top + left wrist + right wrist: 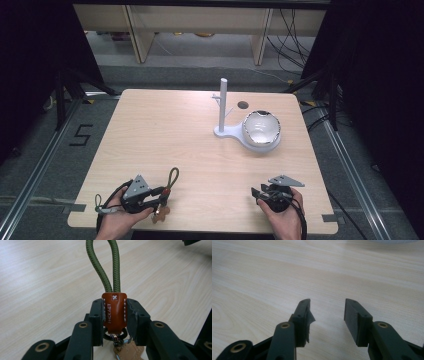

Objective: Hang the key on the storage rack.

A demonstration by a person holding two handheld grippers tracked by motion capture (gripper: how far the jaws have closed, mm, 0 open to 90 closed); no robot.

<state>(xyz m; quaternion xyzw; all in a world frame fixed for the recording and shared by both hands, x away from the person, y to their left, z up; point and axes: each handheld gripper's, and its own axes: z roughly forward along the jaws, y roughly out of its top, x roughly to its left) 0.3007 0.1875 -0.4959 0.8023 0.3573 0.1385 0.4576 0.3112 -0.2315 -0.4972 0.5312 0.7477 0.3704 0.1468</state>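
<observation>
A keychain with an olive-green cord loop [107, 267] and an orange-brown leather tab [114, 311] sits between the jaws of my left gripper [115, 312], which is shut on the tab. A metal ring and a tan leather tag [127, 351] hang below it. In the high view the left gripper [161, 192] is at the table's front left, and the cord loop [172, 176] points away from me. My right gripper [327, 312] is open with nothing between its pads, low over bare wood. In the high view the right gripper [256, 194] rests near the front right edge.
A white stand with an upright post [223, 107] and small side pegs stands at the table's far middle right. A shiny silver bowl [261, 128] sits on its base. A dark round hole [243, 105] lies behind it. The wooden table [165, 135] ends at black surroundings on both sides.
</observation>
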